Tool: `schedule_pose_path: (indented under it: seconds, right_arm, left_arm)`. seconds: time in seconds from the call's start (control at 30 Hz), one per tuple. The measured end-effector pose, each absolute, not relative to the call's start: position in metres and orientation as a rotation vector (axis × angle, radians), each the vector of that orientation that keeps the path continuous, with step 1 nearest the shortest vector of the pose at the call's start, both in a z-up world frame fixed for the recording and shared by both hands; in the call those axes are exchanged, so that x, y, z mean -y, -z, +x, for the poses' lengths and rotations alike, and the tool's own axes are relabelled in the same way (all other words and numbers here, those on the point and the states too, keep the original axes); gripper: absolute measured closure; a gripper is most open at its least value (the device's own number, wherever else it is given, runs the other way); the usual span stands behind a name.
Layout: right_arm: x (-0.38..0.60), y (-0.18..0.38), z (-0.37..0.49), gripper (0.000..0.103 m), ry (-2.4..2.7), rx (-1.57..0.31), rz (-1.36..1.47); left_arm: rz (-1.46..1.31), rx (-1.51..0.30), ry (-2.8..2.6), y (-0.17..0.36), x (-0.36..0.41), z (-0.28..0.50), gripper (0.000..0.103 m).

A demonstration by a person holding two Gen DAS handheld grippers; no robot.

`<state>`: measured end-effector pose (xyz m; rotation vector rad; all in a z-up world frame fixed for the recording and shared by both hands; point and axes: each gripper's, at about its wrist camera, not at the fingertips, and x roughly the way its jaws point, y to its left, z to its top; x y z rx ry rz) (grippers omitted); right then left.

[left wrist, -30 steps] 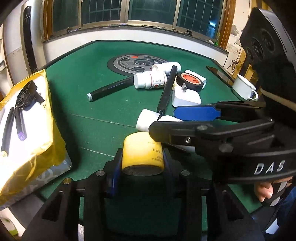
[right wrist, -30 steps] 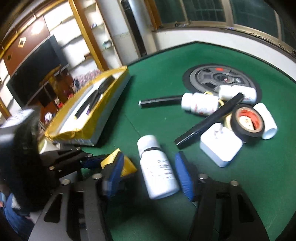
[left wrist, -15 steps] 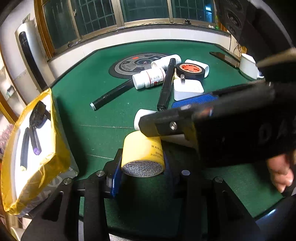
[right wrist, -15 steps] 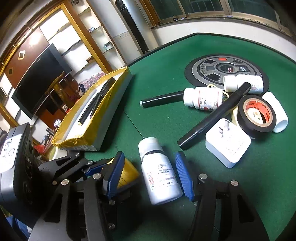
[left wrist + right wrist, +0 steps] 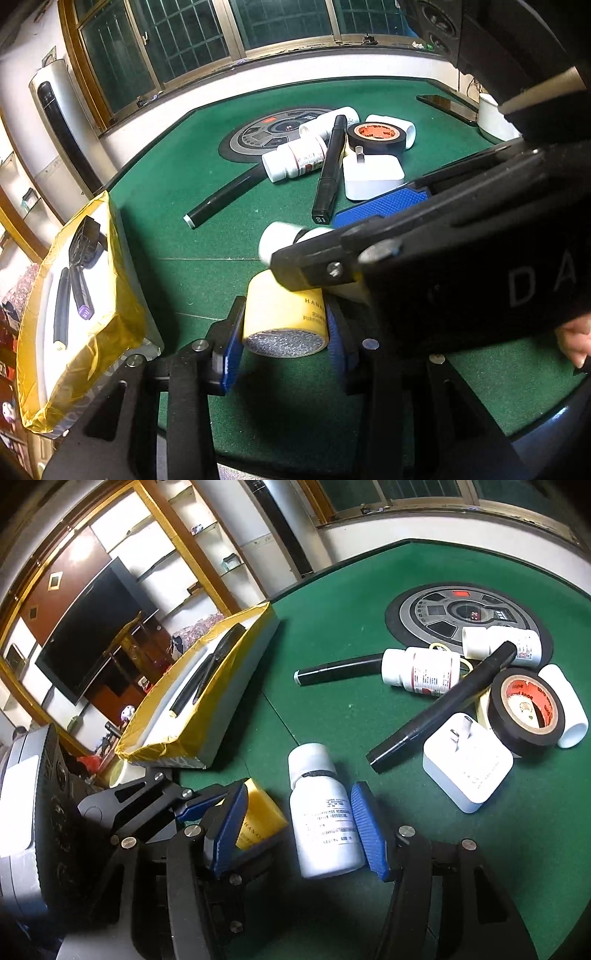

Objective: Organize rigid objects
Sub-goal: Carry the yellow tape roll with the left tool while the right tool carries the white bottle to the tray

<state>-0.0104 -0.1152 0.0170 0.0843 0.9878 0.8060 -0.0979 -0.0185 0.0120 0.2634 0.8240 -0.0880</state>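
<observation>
My left gripper [image 5: 284, 332] is shut on a yellow jar [image 5: 284, 314], held above the near edge of the green table [image 5: 207, 236]; the jar also shows in the right wrist view [image 5: 258, 819]. My right gripper [image 5: 299, 830] is open around a lying white bottle [image 5: 321, 812]; its right pad touches the bottle, the left pad stands apart. The right gripper body [image 5: 461, 266] crosses the left wrist view and hides most of that bottle [image 5: 280, 236].
A yellow-lined box [image 5: 207, 686] with black markers stands at the table's left edge. Further back lie two white bottles [image 5: 421, 672], two black markers [image 5: 443, 705], a white plug [image 5: 469, 760], black tape [image 5: 528, 709], a white tube [image 5: 565, 705] and a round panel [image 5: 461, 616].
Both grippers have risen and tilted a little. The right gripper has narrowed around the white bottle. The left gripper keeps its hold on the yellow jar.
</observation>
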Motion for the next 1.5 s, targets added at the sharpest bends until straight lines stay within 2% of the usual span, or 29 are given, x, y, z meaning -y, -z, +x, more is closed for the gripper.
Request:
schedule_pose_path:
  seconds: [0.07, 0.17, 0.57, 0.67, 1.13, 1.5]
  right_arm:
    - [0.115, -0.019, -0.012, 0.063, -0.796, -0.986, 0.071]
    - [0.118, -0.018, -0.012, 0.066, -0.788, -0.996, 0.074]
    - [0.109, -0.015, -0.017, 0.066, -0.685, -0.963, -0.043]
    - [0.105, -0.014, -0.018, 0.073, -0.683, -0.974, -0.064]
    - [0.137, -0.032, -0.021, 0.073, -0.619, -0.923, 0.044]
    - [0.137, -0.04, -0.028, 0.073, -0.633, -0.893, 0.074]
  left_arm:
    - [0.267, -0.823, 0.088, -0.012, 0.019, -0.098, 0.065]
    - [0.28, -0.818, 0.084, -0.012, 0.02, -0.098, 0.065]
    - [0.285, -0.82, 0.079, -0.012, 0.022, -0.097, 0.065]
    - [0.272, -0.817, 0.087, -0.012, 0.02, -0.097, 0.065]
    - [0.051, -0.746, 0.156, -0.032, -0.001, -0.109, 0.065]
    - [0.005, -0.658, 0.1, -0.059, -0.014, -0.122, 0.065]
